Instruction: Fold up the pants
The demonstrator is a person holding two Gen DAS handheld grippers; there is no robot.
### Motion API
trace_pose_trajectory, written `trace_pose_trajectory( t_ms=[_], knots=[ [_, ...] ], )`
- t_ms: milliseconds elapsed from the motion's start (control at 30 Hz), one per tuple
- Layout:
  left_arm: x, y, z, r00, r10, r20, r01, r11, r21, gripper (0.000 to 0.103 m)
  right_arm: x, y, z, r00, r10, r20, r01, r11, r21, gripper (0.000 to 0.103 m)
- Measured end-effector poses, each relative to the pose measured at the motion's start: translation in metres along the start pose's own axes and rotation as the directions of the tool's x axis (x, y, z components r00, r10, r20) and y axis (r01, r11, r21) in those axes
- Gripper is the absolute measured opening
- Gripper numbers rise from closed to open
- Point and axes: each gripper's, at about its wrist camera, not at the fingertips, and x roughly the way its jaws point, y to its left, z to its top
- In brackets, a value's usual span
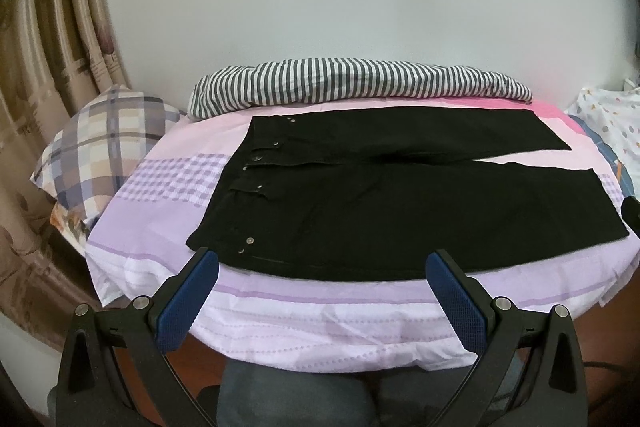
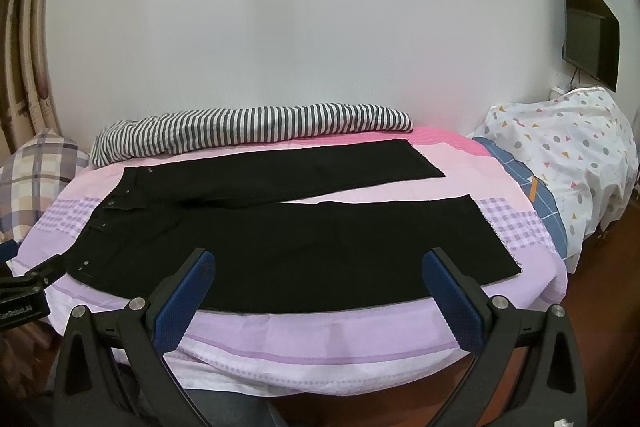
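Black pants [image 1: 384, 203] lie flat and spread on the bed, waistband with metal buttons to the left, both legs running right and slightly apart. They also show in the right wrist view [image 2: 304, 247]. My left gripper [image 1: 322, 263] is open and empty, held at the near edge of the bed in front of the waist end. My right gripper [image 2: 318, 261] is open and empty, held at the near edge in front of the nearer leg. The left gripper's tip also shows at the left edge of the right wrist view [image 2: 44, 273].
The bed has a pink and purple sheet [image 1: 320, 315]. A striped blanket [image 1: 352, 83] lies along the wall behind the pants. A plaid pillow [image 1: 104, 135] sits at the left, a patterned cover [image 2: 568, 163] at the right. A wall screen [image 2: 588, 27] hangs at far right.
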Motion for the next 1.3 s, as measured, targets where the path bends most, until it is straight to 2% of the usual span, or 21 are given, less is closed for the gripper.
trace_pose_trajectory(
  t_ms=[700,833,1067,1300],
  knots=[
    [0.005,0.007,-0.004,0.999,0.024,-0.040,-0.026,0.998,-0.054,0.103,-0.004,-0.003,0.000,1.000,-0.021,0.011,0.020,1.000,0.016,0.103],
    [0.006,0.007,-0.004,0.999,0.014,-0.038,-0.015,0.999,-0.049,0.103,-0.003,-0.005,0.000,1.000,-0.020,0.011,0.020,1.000,0.018,0.103],
    [0.001,-0.003,-0.006,0.998,-0.059,-0.004,0.059,0.998,-0.006,0.103,-0.002,-0.006,0.000,1.000,-0.022,0.013,0.021,1.000,0.019,0.103],
    [-0.002,-0.011,-0.007,0.998,-0.063,0.009,0.063,0.998,0.022,0.103,-0.003,-0.008,0.000,0.999,-0.026,0.022,0.026,0.999,0.023,0.103]
  ],
)
